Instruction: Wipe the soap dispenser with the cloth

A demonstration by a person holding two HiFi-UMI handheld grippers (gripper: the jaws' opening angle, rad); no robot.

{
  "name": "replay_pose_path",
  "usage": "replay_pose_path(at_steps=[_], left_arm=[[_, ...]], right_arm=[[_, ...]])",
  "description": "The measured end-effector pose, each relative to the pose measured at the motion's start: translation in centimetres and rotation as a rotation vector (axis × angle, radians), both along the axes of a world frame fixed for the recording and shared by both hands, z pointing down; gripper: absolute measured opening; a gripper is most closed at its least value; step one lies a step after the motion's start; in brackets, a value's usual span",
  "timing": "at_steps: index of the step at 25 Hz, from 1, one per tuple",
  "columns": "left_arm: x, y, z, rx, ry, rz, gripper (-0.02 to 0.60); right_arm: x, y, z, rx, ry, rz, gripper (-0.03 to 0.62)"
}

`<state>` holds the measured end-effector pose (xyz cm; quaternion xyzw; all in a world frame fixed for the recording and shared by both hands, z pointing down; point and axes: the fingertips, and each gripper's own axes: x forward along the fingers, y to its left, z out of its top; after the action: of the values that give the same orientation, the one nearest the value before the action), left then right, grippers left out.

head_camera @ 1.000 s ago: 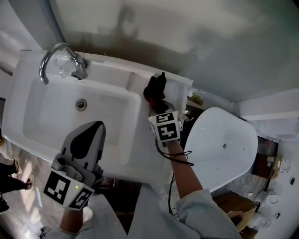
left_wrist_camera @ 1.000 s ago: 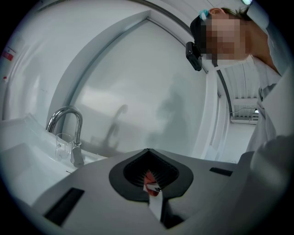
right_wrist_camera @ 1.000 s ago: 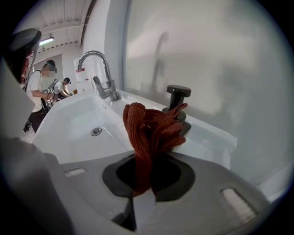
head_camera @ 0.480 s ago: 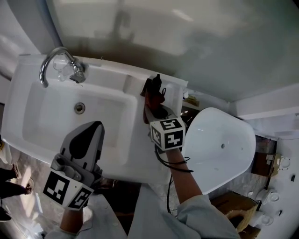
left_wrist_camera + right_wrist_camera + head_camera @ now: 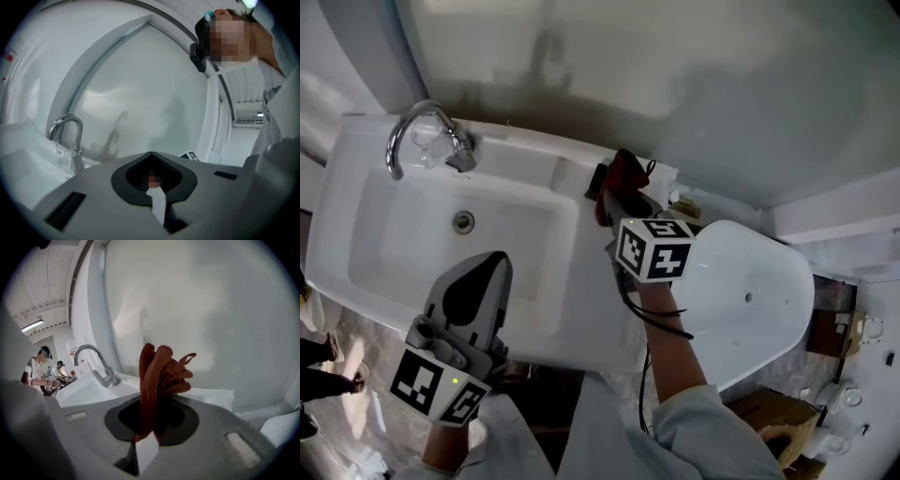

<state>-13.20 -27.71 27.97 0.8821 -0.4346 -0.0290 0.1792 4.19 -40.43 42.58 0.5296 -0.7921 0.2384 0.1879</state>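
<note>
My right gripper [image 5: 621,204] is shut on a bunched dark red cloth [image 5: 625,174] at the sink's back right corner. The cloth lies against a dark soap dispenser [image 5: 598,180], of which only a strip shows to the cloth's left. In the right gripper view the cloth [image 5: 159,373] stands up out of the shut jaws of the right gripper [image 5: 149,434] and hides the dispenser. My left gripper [image 5: 471,295] hangs over the sink's front edge, shut and holding nothing. In its own view the left gripper [image 5: 151,157] faces the back wall.
The white sink [image 5: 356,234] has a chrome faucet [image 5: 412,127] and a clear glass [image 5: 427,141] at its back left. A white oval fixture [image 5: 750,291] stands right of the sink. People [image 5: 42,366] stand far off to the left.
My right gripper has swung to the right and tipped, carrying the cloth from the dispenser's top and front to its right side. The left gripper has stayed put.
</note>
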Motion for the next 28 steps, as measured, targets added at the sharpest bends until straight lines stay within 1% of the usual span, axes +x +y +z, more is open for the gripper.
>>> replay_pose_path(at_steps=[4,10,14,19,25,28], left_arm=[[-0.4,0.0,0.2,-0.008,0.001,-0.006,0.003],[-1.0,-0.1,0.2,-0.007,0.002,-0.015,0.003],[-1.4,-0.1,0.4,-0.013,0.005,-0.02,0.003],[-1.5,-0.2,0.7,-0.02,0.009,-0.02,0.003],[-1.3,-0.1,1.2,-0.025,0.016,-0.012,0.003],[-1.1,-0.1,1.3,-0.022,0.015,-0.008,0.003]], right_arm=[[-0.8,-0.6,0.8,-0.016,-0.002,-0.002,0.055],[-2.5,-1.0,2.8,-0.061,0.027,-0.049,0.055],[-2.5,-1.5,4.7,-0.088,0.061,-0.045,0.055],[-3.1,-1.7,5.8,-0.104,0.093,-0.081,0.055],[-3.8,-1.1,6.6,-0.114,0.115,-0.128,0.055],[-3.9,-0.7,7.2,-0.126,0.1,-0.127,0.055]])
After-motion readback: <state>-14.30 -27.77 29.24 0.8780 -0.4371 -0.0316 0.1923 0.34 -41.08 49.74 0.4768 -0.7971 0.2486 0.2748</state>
